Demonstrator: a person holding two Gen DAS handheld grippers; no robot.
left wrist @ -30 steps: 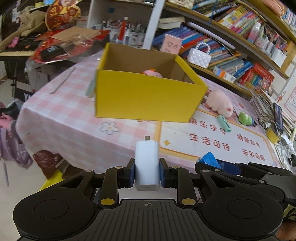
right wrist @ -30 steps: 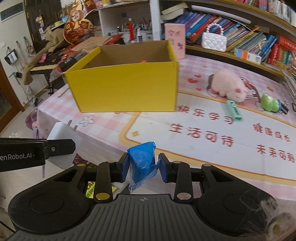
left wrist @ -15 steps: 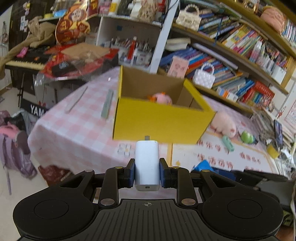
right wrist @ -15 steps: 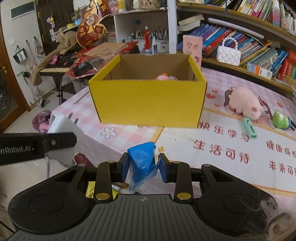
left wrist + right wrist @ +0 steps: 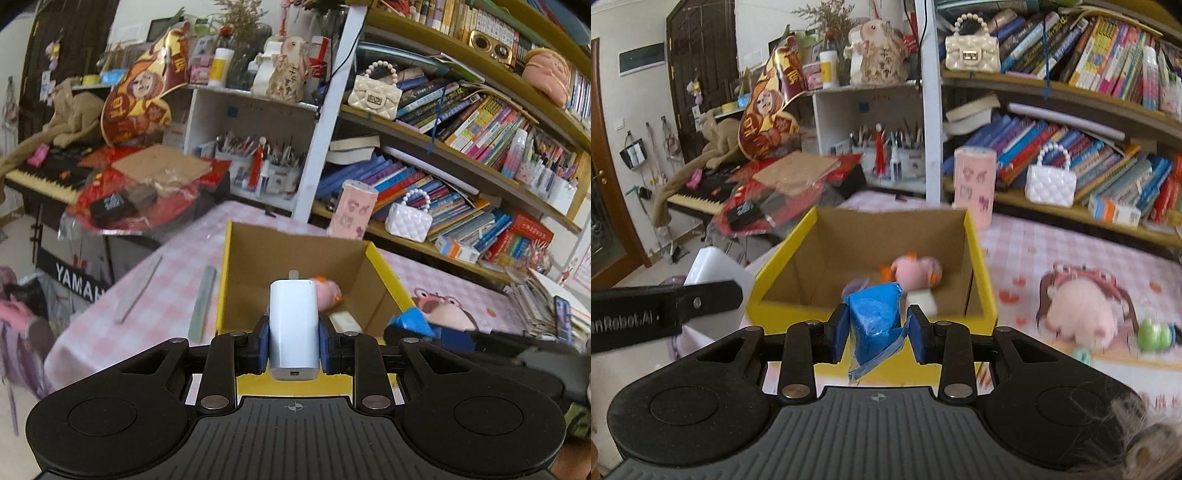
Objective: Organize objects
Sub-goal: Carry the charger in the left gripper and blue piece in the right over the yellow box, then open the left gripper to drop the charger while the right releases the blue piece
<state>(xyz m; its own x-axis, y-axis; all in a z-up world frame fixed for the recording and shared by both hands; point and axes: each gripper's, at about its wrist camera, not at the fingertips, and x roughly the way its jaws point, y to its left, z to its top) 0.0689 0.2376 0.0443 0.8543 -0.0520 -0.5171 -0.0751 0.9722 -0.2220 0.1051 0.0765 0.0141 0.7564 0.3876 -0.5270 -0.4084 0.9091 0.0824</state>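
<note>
My left gripper [image 5: 293,341] is shut on a white charger plug [image 5: 293,328], its prongs pointing forward. It hangs at the near edge of the open yellow cardboard box [image 5: 384,269]. My right gripper [image 5: 875,332] is shut on a blue plastic packet [image 5: 874,321], also just before the yellow box [image 5: 977,258]. Inside the box lie a pink plush toy [image 5: 916,271] and a small white block [image 5: 921,301]. In the right wrist view the left gripper's finger and the white charger [image 5: 713,269] show at the left.
The box stands on a pink checked tablecloth [image 5: 162,288] with two rulers [image 5: 201,304] beside it. A pink plush pig [image 5: 1082,314] and a green toy [image 5: 1152,334] lie to the right. Bookshelves [image 5: 461,155] and a keyboard piano [image 5: 40,177] stand behind.
Both grippers have risen and come forward toward the box, each keeping its object. The inside of the box now shows from above.
</note>
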